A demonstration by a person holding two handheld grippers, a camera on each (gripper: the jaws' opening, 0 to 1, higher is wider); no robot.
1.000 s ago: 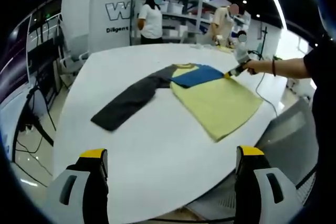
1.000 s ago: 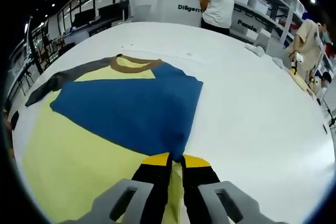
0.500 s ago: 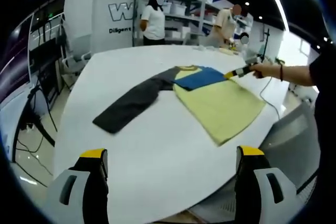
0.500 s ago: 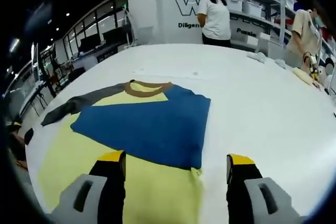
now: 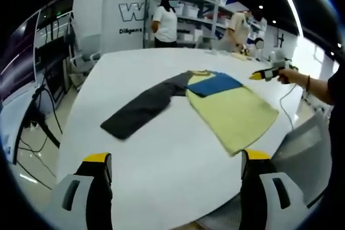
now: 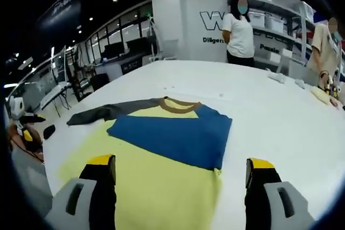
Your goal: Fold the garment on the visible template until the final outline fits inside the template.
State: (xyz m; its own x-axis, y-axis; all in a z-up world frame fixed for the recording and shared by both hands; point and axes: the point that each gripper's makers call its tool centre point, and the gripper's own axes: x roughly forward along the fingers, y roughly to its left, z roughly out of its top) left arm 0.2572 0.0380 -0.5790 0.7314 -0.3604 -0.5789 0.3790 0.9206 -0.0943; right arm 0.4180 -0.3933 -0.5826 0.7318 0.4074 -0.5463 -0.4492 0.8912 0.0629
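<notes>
A soft yellow garment (image 6: 161,181) is lying flat on the smooth white surface (image 6: 280,133), its blue sleeve (image 6: 172,136) folded across the chest as a broad angular panel below the brown ribbed collar (image 6: 175,106). The dark grey sleeve (image 5: 143,109) is stretching outward as a long limp strip. The right gripper (image 6: 180,179) is hovering over the yellow hem, fingers spread wide apart. The left gripper (image 5: 175,179) is hanging near the surface's rounded edge, fingers likewise parted, gripping nothing.
</notes>
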